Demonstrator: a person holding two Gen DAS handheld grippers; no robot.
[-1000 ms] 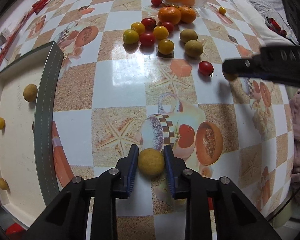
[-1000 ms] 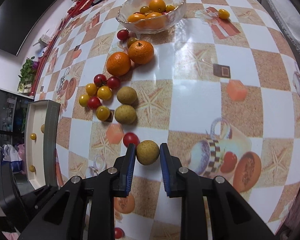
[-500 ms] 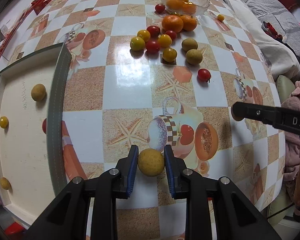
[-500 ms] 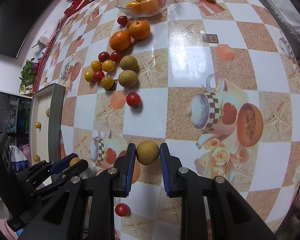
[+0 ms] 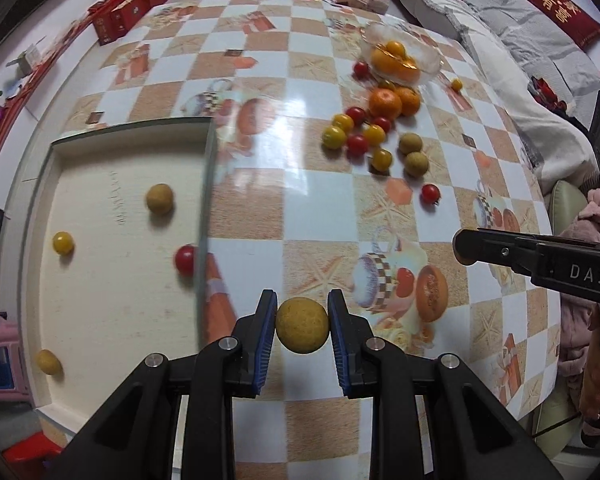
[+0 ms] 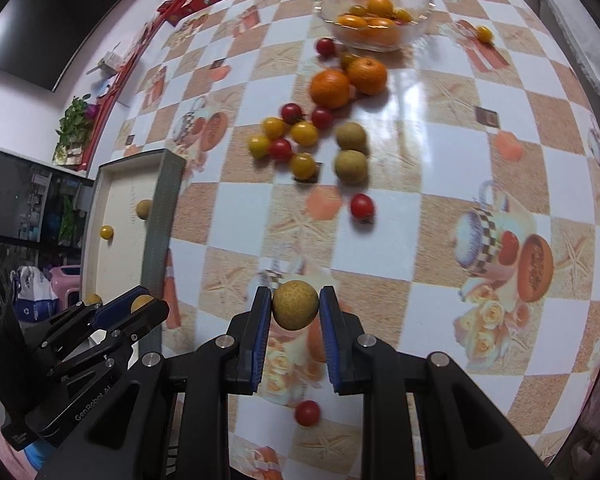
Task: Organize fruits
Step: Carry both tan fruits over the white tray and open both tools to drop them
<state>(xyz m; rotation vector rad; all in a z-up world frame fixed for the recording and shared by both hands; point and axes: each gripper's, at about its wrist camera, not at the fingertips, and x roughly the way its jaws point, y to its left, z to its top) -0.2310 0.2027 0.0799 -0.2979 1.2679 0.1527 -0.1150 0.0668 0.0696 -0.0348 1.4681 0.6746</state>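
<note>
My left gripper [image 5: 302,330] is shut on a yellow-brown longan [image 5: 302,331], held above the table just right of the cream tray [image 5: 112,300]. My right gripper [image 6: 295,312] is shut on another longan [image 6: 295,310] above the table's near side. The tray holds two longans [image 5: 160,199], a yellow tomato [image 5: 63,243] and a red tomato [image 5: 185,259]. In the right wrist view the left gripper [image 6: 140,307] shows at lower left beside the tray [image 6: 118,216]. In the left wrist view the right gripper's fingers [image 5: 500,250] reach in from the right.
A pile of red and yellow cherry tomatoes [image 6: 288,140], two longans [image 6: 351,165] and two oranges [image 6: 330,89] lies mid-table. A glass bowl [image 6: 376,16] of oranges stands at the back. Loose red tomatoes [image 6: 362,206] [image 6: 307,413] lie apart. A sofa [image 5: 532,48] borders the right.
Both grippers have pulled back toward the near side and risen, each still holding its longan. The left one has swung left, bringing the tray more into view.
</note>
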